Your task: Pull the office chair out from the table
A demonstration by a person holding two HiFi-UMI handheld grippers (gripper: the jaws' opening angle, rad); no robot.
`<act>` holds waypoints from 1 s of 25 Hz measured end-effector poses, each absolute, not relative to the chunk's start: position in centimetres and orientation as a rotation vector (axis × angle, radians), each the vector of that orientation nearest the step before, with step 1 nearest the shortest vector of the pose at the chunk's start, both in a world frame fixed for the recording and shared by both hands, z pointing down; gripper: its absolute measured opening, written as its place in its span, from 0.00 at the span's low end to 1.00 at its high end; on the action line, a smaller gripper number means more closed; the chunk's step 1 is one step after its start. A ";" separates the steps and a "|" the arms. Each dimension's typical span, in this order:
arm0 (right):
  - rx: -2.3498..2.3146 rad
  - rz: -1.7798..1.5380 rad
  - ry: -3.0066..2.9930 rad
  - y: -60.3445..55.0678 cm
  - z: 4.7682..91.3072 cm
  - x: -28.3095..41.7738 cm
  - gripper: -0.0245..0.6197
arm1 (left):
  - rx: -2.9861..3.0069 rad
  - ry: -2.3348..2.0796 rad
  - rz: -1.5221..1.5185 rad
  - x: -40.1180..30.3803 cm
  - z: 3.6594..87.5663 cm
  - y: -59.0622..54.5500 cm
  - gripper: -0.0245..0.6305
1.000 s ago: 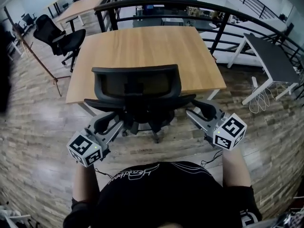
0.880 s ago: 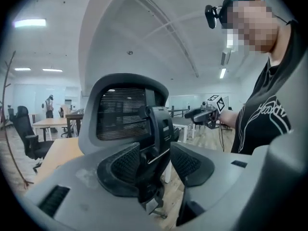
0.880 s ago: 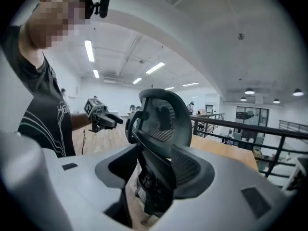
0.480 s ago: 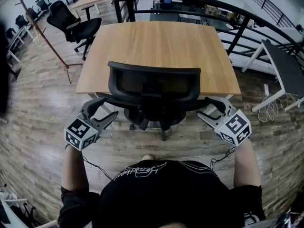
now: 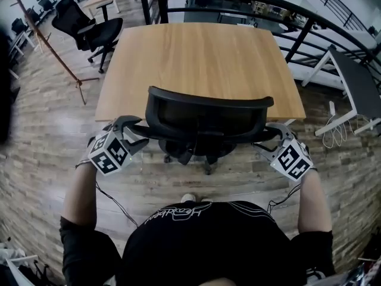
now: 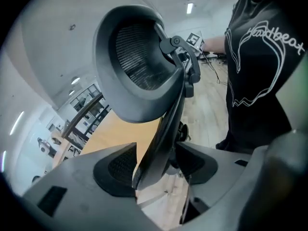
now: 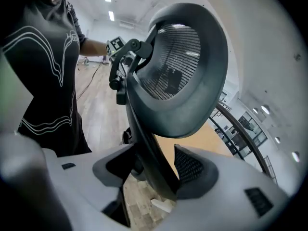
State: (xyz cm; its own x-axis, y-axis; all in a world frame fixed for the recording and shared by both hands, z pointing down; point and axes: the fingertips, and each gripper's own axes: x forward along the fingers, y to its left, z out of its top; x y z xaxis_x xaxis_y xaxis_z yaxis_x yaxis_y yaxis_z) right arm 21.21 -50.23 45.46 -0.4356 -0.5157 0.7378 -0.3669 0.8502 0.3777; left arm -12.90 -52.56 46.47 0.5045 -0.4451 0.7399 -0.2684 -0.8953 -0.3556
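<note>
A black mesh-backed office chair (image 5: 208,115) stands tucked against the near edge of the wooden table (image 5: 202,58). My left gripper (image 5: 132,133) is at the chair's left armrest (image 5: 147,130), and my right gripper (image 5: 275,134) at its right armrest (image 5: 262,137). In the left gripper view the dark armrest bar (image 6: 166,129) runs between the wide-spread jaws of the left gripper (image 6: 156,165), with the backrest (image 6: 139,66) above. The right gripper (image 7: 151,170) likewise straddles its armrest bar (image 7: 144,143) below the backrest (image 7: 185,66). Neither pair of pads clamps the bar.
A second black chair (image 5: 83,25) stands at the far left beside a slanted wooden pole (image 5: 47,40). A black curved railing (image 5: 309,28) runs behind the table. A white-legged grey desk (image 5: 351,70) is at the right. My black shirt (image 5: 196,243) fills the bottom of the head view.
Both grippers have come forward and inward from beside the chair onto its armrests. Their jaws have spread wider, and both have rolled. The chair sits nearer in the head view.
</note>
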 end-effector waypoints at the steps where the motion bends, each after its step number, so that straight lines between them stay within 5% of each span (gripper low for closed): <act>1: 0.639 -0.201 -2.054 -50.4 45.8 21.3 0.45 | -2.528 0.579 -1.365 -13.0 46.9 -52.9 0.41; 15: 0.525 -0.335 -1.805 -50.7 47.6 22.1 0.44 | -2.385 0.209 -1.522 -12.8 50.3 -52.8 0.28; 18: 0.421 -0.362 -1.731 -50.3 48.2 22.4 0.35 | -2.350 0.147 -1.542 -12.8 50.6 -52.3 0.25; 25: 0.356 -0.329 -1.672 -50.0 48.5 22.7 0.31 | -2.345 0.118 -1.515 -12.6 50.6 -52.1 0.24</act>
